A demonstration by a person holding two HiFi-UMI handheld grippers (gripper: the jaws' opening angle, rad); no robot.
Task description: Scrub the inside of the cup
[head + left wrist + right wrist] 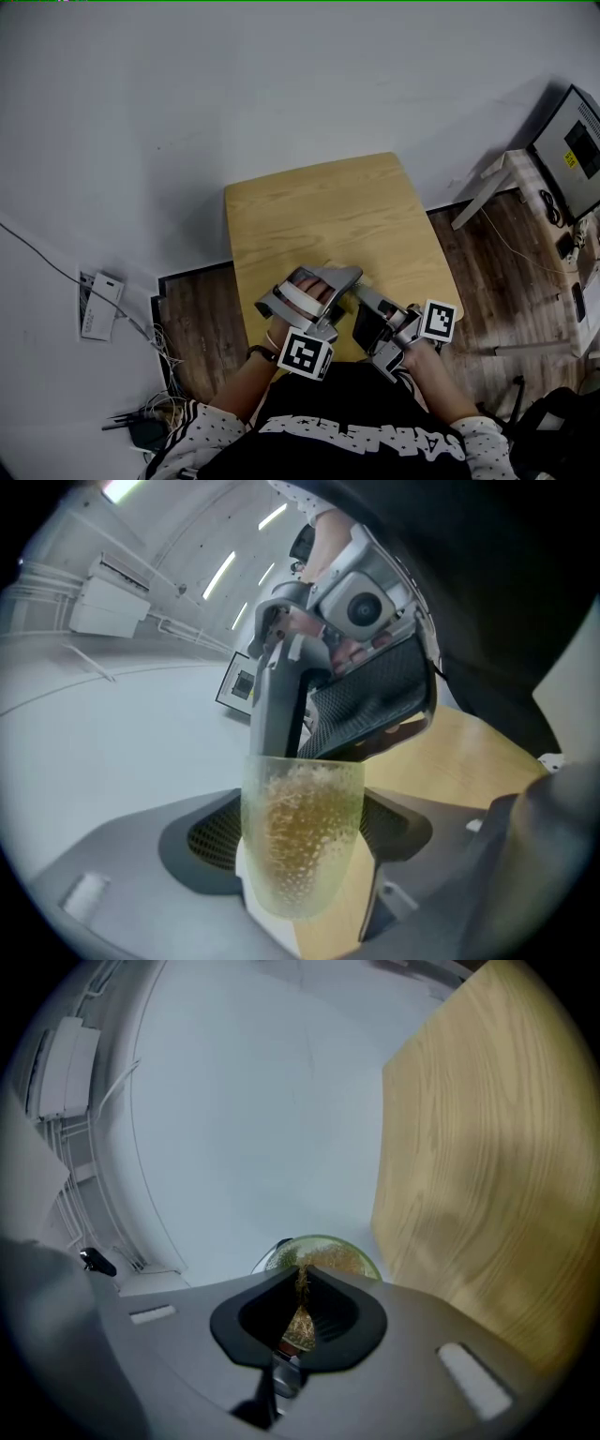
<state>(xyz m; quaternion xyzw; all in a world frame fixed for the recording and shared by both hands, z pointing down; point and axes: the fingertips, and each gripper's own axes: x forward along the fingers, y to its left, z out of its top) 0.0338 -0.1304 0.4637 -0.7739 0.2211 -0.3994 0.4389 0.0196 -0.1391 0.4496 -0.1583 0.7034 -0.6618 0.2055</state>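
The person holds both grippers close together over the near edge of the wooden table [319,216], the marker cubes toward the body and the jaws pointing at each other.

The left gripper [300,844] is clenched on the cup [302,799] – a translucent tumbler with a pebbled wall, pinched across its lower part between the two grey jaws. In the left gripper view the cup's open mouth faces away from the camera, and a golden mass shows through its wall, filling most of the inside.

The right gripper [300,1299] has its jaws closed tight on a scrubber [300,1324], a wad of brass-coloured wire. A strand of it runs up between the closed tips, and the rest spreads past them into the cup's round mouth, whose rim shows just beyond the jaws. From the left gripper view, the right gripper's dark ribbed jaw pads reach down to the cup's rim from above, so the two tools meet at the mouth of the cup.

Whether the cup's base touches the tabletop cannot be told from the head view, where the grippers cover it. The table's light wood grain shows beside the cup in both gripper views.
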